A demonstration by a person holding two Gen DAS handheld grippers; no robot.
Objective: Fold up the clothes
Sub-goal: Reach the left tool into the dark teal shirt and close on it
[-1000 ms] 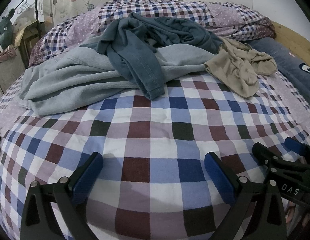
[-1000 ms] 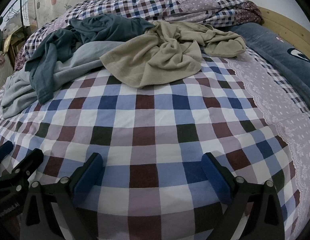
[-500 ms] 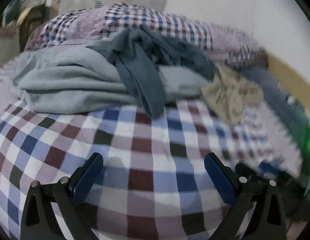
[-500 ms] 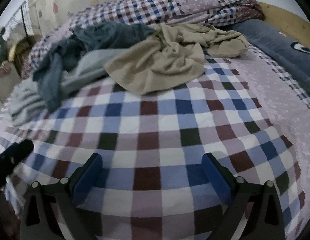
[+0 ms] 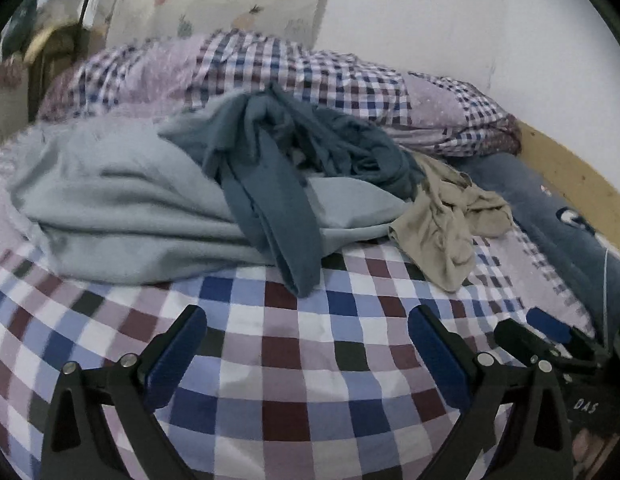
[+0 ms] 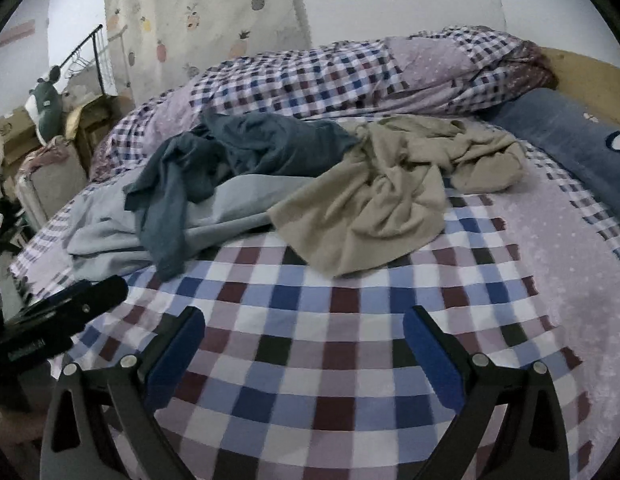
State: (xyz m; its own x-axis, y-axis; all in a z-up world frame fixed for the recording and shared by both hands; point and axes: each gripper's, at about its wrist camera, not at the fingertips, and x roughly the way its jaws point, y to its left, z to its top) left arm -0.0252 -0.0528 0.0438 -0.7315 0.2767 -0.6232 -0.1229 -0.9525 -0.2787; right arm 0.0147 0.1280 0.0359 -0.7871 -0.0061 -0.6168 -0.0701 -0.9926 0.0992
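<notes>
- Three unfolded garments lie heaped across the middle of the bed point(image 6: 349, 360), toward its far side: a dark teal top point(image 5: 278, 184) draped over a pale grey sweatshirt point(image 5: 122, 204), and a tan shirt point(image 6: 373, 204) crumpled just beside them toward the headboard edge. None looks folded yet, so the task appears to be at its start.
- The teal top's sleeve trails down over the grey sweatshirt onto the checked bedspread, likely the easiest piece to lift off first, since it sits on top.
- The left claw point(image 5: 308, 354) hovers spread wide over bare bedspread at the near edge, holding nothing; the right claw point(image 6: 304, 354) hangs the same way, wide and empty, short of the tan shirt.
- The near half of the bed is bare checked cloth, probably room to spread a garment flat.
- A rolled checked duvet point(image 6: 349, 76) lies along the far edge, a blue pillow point(image 6: 581, 140) against the wooden headboard point(image 5: 569, 176).
- Beyond, a fruit-print curtain point(image 6: 198, 20), white wall and cluttered boxes point(image 6: 14, 136).
</notes>
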